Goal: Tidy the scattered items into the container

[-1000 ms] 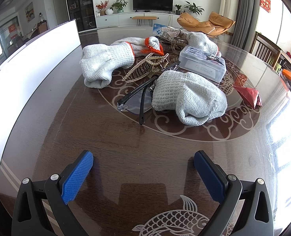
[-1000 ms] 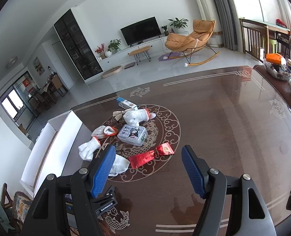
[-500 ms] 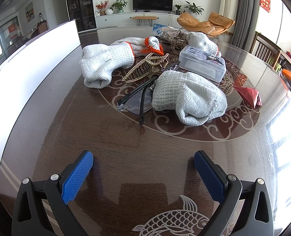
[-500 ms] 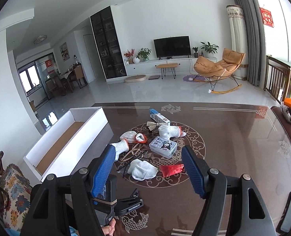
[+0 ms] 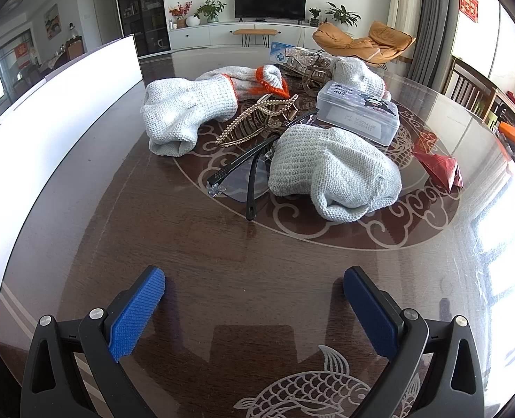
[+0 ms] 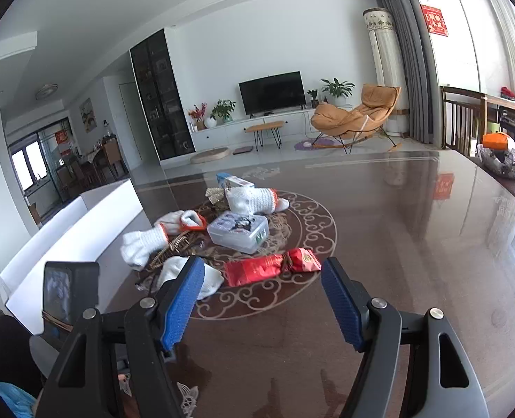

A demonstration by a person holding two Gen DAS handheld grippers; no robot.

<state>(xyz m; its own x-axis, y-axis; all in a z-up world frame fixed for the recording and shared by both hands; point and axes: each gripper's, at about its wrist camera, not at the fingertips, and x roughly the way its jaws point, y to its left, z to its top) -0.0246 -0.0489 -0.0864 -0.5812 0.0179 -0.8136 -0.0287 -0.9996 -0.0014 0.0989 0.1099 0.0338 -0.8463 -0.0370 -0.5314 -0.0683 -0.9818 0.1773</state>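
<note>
Scattered items lie in a heap on the dark table: a grey knit glove (image 5: pixel 334 174), a second glove with an orange cuff (image 5: pixel 184 111), dark safety glasses (image 5: pixel 243 177), a gold hair claw (image 5: pixel 257 118), a clear plastic case (image 5: pixel 358 113) and red packets (image 5: pixel 438 167). The long white box (image 5: pixel 48 111) runs along the left side. My left gripper (image 5: pixel 254 285) hovers open over bare table short of the heap. My right gripper (image 6: pixel 260 278) is open and empty, above the table, with the red packets (image 6: pixel 267 268) and the case (image 6: pixel 238 230) just beyond its tips.
A blue and white carton (image 6: pixel 234 182) and a third glove (image 6: pixel 254 200) lie at the far side of the heap. A basket of clutter (image 6: pixel 501 156) sits at the table's right edge. A phone on a mount (image 6: pixel 69 289) stands low at the left in the right wrist view.
The right gripper has dropped lower and tilted, so the heap now sits closer and just past its fingertips. The left gripper and all the items stay where they were.
</note>
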